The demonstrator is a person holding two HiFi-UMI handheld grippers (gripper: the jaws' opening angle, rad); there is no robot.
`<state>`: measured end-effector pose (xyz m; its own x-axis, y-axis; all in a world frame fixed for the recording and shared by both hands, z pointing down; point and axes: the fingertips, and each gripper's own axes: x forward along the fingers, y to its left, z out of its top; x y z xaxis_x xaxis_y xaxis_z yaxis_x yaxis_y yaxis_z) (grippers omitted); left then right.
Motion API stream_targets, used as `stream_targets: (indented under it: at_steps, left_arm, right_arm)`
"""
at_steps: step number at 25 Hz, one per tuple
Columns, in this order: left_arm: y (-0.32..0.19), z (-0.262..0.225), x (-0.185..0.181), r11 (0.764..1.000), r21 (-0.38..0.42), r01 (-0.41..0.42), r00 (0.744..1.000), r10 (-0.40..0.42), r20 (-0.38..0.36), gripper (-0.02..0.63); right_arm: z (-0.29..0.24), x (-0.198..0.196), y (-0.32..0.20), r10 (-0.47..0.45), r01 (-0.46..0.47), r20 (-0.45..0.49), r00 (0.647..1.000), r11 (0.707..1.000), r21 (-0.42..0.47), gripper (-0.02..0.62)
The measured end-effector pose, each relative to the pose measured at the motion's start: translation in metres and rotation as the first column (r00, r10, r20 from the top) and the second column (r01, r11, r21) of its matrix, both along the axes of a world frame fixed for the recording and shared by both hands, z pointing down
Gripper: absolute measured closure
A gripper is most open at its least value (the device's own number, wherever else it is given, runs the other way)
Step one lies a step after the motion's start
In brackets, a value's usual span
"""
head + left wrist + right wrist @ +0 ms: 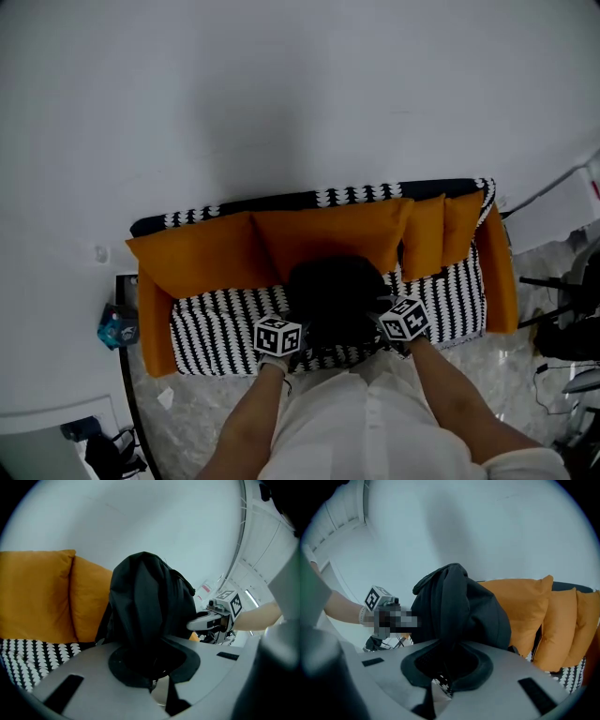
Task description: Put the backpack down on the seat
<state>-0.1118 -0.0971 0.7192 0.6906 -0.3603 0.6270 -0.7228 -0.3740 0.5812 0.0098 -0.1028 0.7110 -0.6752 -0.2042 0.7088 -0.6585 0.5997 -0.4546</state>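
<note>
White wall (281,94) fills the far half of the head view, and against it stands a sofa whose black-and-white patterned seat (220,328) is backed by orange cushions (202,255). A pale stone floor (187,412) lies on the near side. The black backpack (336,300) sits over the middle of the seat, just in front of the cushions, upright with its top bunched. Whether its base already rests on the seat cannot be told from any view. The left gripper (281,336) takes it from the left side and the right gripper (401,321) from the right. This two-sided hold probably keeps the soft bag level and upright, so it does not swing or fold. In the left gripper view the fingers (93,665) stand nearly together, with a fold of the bag's dark fabric pinched between them. The right gripper view shows the same for its own fingers (520,667), a narrow gap filled with black cloth. Each view also shows the other gripper across the bag, so the two grips sit opposite one another near the top. Both point downward toward the seat, which suits lowering the bag into the middle. Centred there, clear of the orange armrests (155,328), it is less likely to tip off the near edge.
</note>
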Motion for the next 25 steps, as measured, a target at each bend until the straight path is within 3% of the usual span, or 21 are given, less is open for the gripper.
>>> stream_targets:
  at_steps: [17, 25]
  left_arm:
    - [0.017, 0.036, -0.008, 0.996, -0.077, -0.044, 0.994, 0.051, 0.094, 0.555]
    - [0.042, 0.055, -0.008, 0.985, -0.138, -0.108, 0.981, 0.128, 0.149, 0.555]
  right_arm:
    - [0.039, -0.001, 0.012, -0.029, 0.021, -0.092, 0.995, 0.996, -0.085, 0.543]
    - [0.056, 0.003, 0.032, -0.07, 0.048, -0.149, 0.986, 0.988, -0.148, 0.54]
